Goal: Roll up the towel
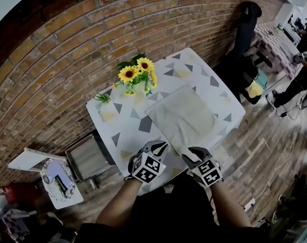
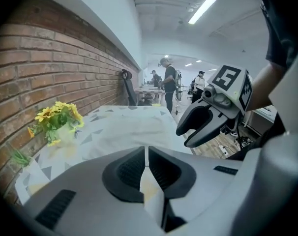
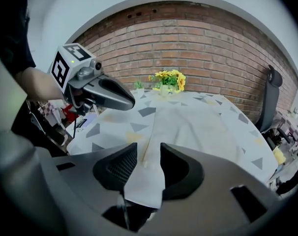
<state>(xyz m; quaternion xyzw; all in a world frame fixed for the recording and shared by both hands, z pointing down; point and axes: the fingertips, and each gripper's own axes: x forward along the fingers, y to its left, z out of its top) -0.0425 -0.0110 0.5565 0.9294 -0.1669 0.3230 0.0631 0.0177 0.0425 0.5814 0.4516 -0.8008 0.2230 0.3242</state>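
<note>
A pale beige towel [image 1: 186, 118] lies flat on the white table [image 1: 118, 125] with grey and yellow triangles. Both grippers hover at the table's near edge, side by side. My left gripper [image 1: 161, 147] is shut with nothing in it; in the left gripper view its jaws [image 2: 145, 151] meet in front of the towel [image 2: 134, 129], with the right gripper [image 2: 203, 127] to the right. My right gripper [image 1: 194, 153] is open over the towel's near edge. In the right gripper view the towel [image 3: 188, 127] shows through the gap of its jaws [image 3: 149, 154], pads apart from it.
A vase of sunflowers [image 1: 138, 75] stands at the table's far left by the brick wall [image 1: 67, 39]. A black office chair [image 1: 247, 19] is beyond the table. A grey box [image 1: 87, 158] and a small white stand [image 1: 60, 181] sit at the left. People stand at the far right.
</note>
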